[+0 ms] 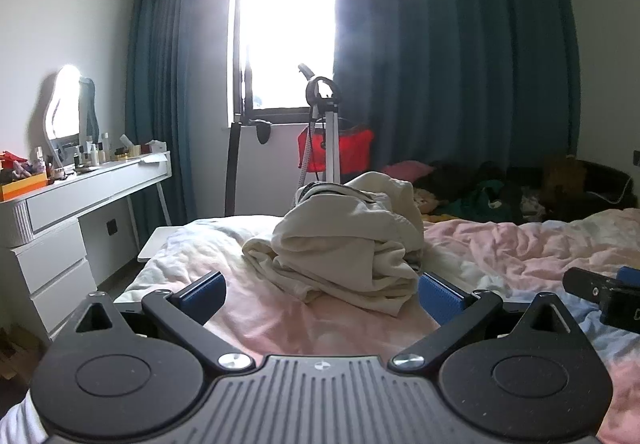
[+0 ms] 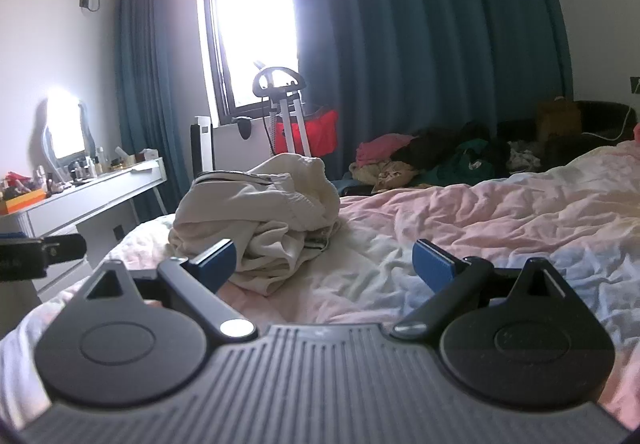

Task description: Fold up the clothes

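Observation:
A crumpled cream garment (image 1: 344, 244) with a dark-striped waistband lies in a heap on the pink and white bed cover (image 1: 520, 244). My left gripper (image 1: 322, 294) is open and empty, low over the bed just in front of the heap. The heap also shows in the right wrist view (image 2: 260, 212), ahead and left. My right gripper (image 2: 322, 262) is open and empty, to the right of the heap over bare bed cover (image 2: 480, 212). Each gripper shows at the edge of the other's view: the right one in the left wrist view (image 1: 604, 292), the left one in the right wrist view (image 2: 40, 250).
A white dressing table (image 1: 80, 200) with bottles and a lit mirror stands left of the bed. A garment steamer stand (image 1: 326, 132) and a red bag stand by the window. A pile of dark and coloured clothes (image 2: 440, 156) lies beyond the bed's far edge.

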Available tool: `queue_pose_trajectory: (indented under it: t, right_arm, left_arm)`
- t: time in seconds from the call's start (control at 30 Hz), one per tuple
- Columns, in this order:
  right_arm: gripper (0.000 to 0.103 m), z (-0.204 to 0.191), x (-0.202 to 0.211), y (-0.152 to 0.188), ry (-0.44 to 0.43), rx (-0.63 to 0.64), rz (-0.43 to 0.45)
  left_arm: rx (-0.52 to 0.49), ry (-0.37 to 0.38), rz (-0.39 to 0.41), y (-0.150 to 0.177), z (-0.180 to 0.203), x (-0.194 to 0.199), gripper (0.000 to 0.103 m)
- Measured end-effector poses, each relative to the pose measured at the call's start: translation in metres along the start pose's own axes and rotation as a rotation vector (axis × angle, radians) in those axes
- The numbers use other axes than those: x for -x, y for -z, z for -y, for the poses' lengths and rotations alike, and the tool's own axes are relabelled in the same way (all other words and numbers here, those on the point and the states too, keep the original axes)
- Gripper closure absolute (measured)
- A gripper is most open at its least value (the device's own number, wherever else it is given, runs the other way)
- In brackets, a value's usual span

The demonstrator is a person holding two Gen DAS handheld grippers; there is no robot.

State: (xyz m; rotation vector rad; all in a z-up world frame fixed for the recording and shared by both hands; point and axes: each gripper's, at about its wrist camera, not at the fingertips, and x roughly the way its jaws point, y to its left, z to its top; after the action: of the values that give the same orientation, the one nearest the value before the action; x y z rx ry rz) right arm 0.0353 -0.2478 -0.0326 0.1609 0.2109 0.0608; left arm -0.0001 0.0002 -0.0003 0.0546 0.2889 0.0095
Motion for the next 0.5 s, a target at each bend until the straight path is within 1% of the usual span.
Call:
queue_pose_trajectory:
  t: [0.5]
  right_arm:
    - [0.007, -0.0021, 0.0095, -0.0005, -0.004, -0.002, 0.005]
  left_arm:
    - [0.015, -0.005, -0.011, 0.0076, 0.0016, 0.0022, 0.000]
